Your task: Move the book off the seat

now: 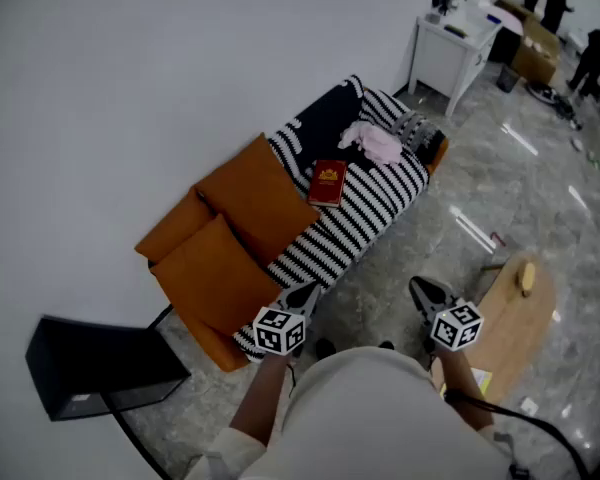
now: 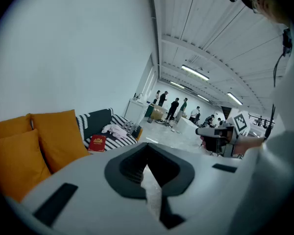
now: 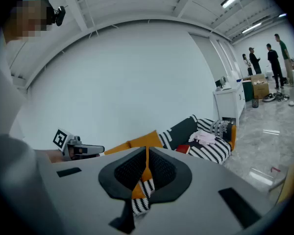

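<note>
The red book lies flat on the black-and-white striped blanket that covers the sofa seat, beside a pink cloth. Both grippers hang in front of the sofa, well short of the book. My left gripper is shut and empty near the sofa's front edge. My right gripper is shut and empty over the floor. The book shows far off in the left gripper view, beyond the left gripper. In the right gripper view the book is small, past the right gripper.
Two orange cushions lean on the sofa's left part. A round wooden table with a yellow object stands at my right. A black box sits at lower left. A white cabinet and several people stand beyond.
</note>
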Motion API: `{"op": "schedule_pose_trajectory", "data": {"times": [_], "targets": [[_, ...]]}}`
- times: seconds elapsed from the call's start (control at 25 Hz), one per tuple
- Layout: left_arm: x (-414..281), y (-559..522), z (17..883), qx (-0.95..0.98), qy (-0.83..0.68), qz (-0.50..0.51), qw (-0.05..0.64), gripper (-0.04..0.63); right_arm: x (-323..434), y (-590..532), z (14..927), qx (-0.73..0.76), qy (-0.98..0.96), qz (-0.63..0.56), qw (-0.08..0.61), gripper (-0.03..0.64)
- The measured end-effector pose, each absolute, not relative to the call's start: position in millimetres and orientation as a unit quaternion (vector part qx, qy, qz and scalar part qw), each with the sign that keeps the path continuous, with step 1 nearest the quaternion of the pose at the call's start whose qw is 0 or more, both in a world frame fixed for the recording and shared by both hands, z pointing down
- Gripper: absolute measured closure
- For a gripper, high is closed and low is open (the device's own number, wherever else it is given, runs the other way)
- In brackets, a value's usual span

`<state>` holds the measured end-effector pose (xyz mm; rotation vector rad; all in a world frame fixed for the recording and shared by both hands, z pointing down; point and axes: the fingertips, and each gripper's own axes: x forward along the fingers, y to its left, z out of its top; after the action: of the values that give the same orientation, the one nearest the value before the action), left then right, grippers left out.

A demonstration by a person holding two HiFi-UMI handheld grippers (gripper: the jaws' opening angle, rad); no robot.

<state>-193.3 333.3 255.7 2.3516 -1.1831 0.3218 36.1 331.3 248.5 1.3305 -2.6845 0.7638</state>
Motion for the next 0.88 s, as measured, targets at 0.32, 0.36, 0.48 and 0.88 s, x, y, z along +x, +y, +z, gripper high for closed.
{"op": "schedule_pose_trajectory", "data": {"times": [0.32,0.36,0.48,0.88], "targets": [[-192,335,258,0.861,-0.431,0.118,0.244,0.594,33,333,250,0.426,-0.871,0.242,0.028,0.572],[-193,336,259,0.861,-0.430,0.119,0.244,0.594,33,334,251,0.426,-0.871,0.243,0.028,0.572],[-193,338,260,0.862,-0.428,0.122,0.244,0.594,30,337,250,0.422,-0.871,0.248,0.026,0.572],[-209,348,270,0.865,-0.414,0.127,0.251,0.594,18,349,260,0.435,-0.859,0.268,0.021,0.571]]}}
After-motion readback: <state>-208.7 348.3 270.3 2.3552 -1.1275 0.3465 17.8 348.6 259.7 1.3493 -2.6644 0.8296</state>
